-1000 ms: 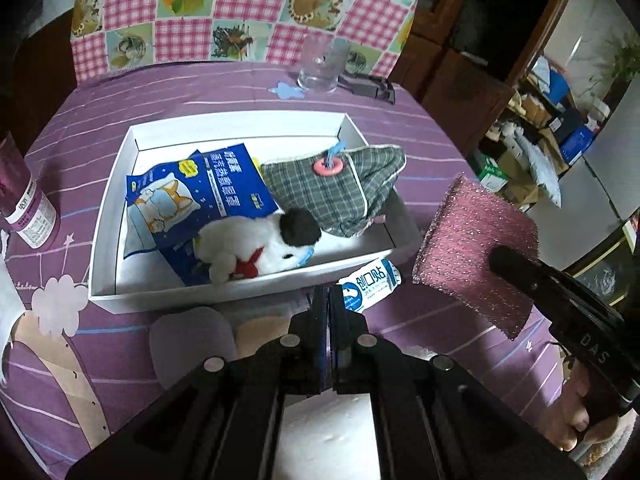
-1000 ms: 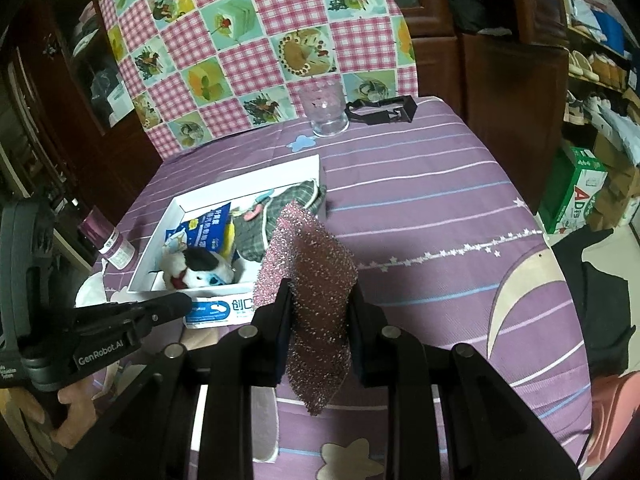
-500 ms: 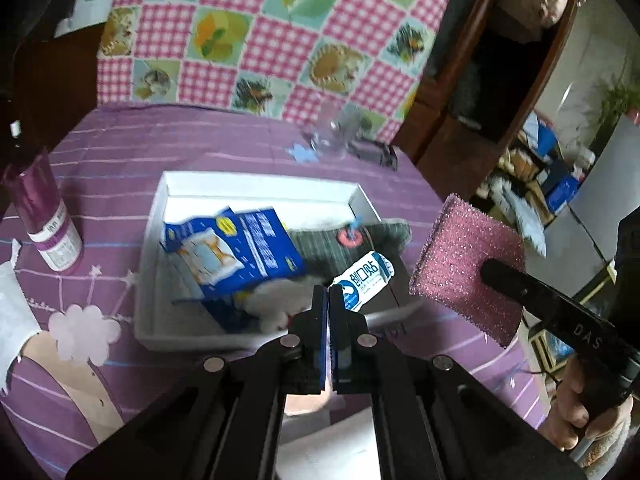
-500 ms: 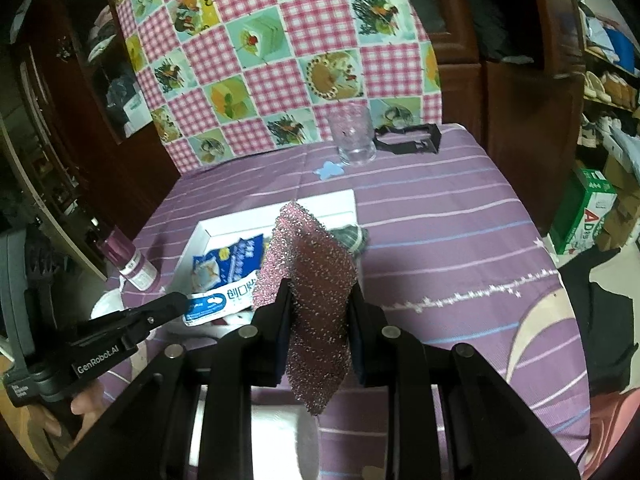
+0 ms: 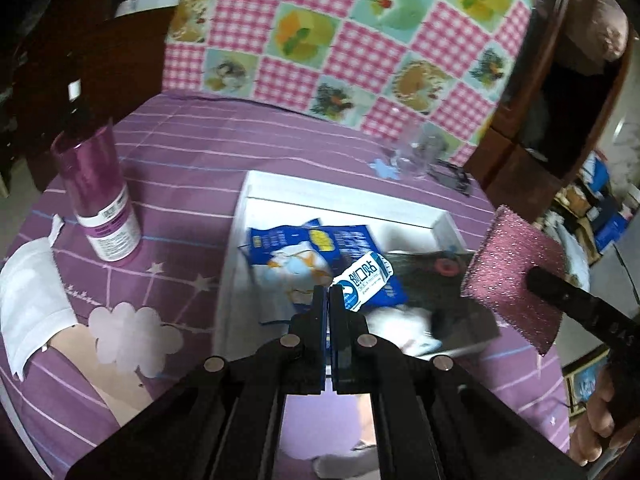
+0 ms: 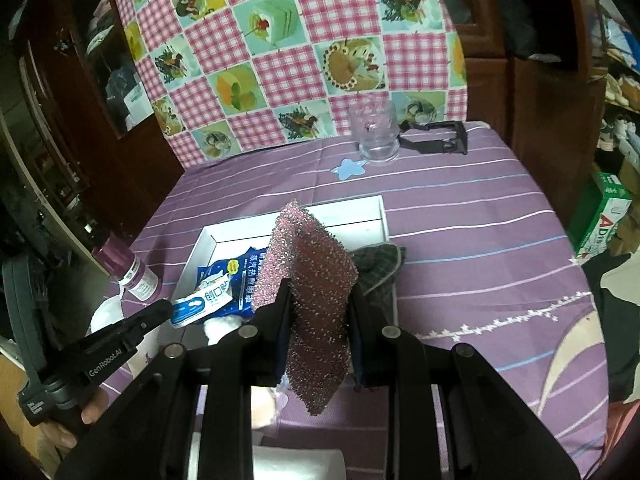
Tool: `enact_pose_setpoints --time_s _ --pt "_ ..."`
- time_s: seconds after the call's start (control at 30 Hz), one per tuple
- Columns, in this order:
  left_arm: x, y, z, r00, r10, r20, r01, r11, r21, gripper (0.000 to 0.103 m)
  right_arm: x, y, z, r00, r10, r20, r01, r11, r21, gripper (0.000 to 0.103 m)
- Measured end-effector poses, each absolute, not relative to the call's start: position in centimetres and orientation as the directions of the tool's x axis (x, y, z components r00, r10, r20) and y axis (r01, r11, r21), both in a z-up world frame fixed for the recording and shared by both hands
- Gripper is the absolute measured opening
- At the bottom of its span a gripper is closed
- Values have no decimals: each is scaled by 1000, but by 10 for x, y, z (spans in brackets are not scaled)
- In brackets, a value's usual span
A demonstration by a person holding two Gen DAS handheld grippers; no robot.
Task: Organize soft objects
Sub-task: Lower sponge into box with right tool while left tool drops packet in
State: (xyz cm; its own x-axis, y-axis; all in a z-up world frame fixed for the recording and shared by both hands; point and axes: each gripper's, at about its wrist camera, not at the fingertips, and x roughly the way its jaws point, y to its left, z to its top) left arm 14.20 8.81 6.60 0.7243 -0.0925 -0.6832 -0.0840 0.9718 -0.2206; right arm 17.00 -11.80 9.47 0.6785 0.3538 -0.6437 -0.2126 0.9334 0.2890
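Note:
My left gripper (image 5: 329,294) is shut on a small white and blue packet (image 5: 363,281) and holds it above the white tray (image 5: 340,196). In the right wrist view that packet (image 6: 202,303) hangs over the tray's near left side. My right gripper (image 6: 320,292) is shut on a pink sparkly sponge (image 6: 316,292), held in the air over the tray's near right part; the sponge also shows in the left wrist view (image 5: 516,276). In the tray (image 6: 352,210) lie a blue pouch (image 5: 304,256), a green plaid cloth (image 6: 380,264) and a white plush toy (image 5: 404,320).
A purple bottle (image 5: 100,204) stands left of the tray on the purple striped tablecloth (image 6: 460,240). A clear glass (image 6: 376,132) and a black clip (image 6: 436,140) sit at the far edge. White tissue (image 5: 28,292) lies at the left. A checked chair back (image 6: 288,48) rises behind.
My left gripper has lifted the small packet off the table and carried it up over the tray. My right gripper with the sponge has moved forward over the tray's near side.

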Motion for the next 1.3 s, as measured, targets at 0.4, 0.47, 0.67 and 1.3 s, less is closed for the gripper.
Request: enact_pose_setpoints --time_s 0.4,0.47,0.67,1.3 --pt "158 99 36 643 -47 -764 -160 968 -194 0 206 -101 75 667 492 -559 -288 863 416 47" --pt "157 97 36 642 -50 -765 -153 970 -191 0 206 -102 70 673 467 -574 -263 876 405 65" --pt "156 94 37 642 -42 -765 -150 972 -179 25 206 -111 67 666 417 -618 -215 901 376 68" --pt "143 65 57 683 -56 -728 -61 989 -133 53 185 -111 77 560 408 -721 -246 913 326 70"
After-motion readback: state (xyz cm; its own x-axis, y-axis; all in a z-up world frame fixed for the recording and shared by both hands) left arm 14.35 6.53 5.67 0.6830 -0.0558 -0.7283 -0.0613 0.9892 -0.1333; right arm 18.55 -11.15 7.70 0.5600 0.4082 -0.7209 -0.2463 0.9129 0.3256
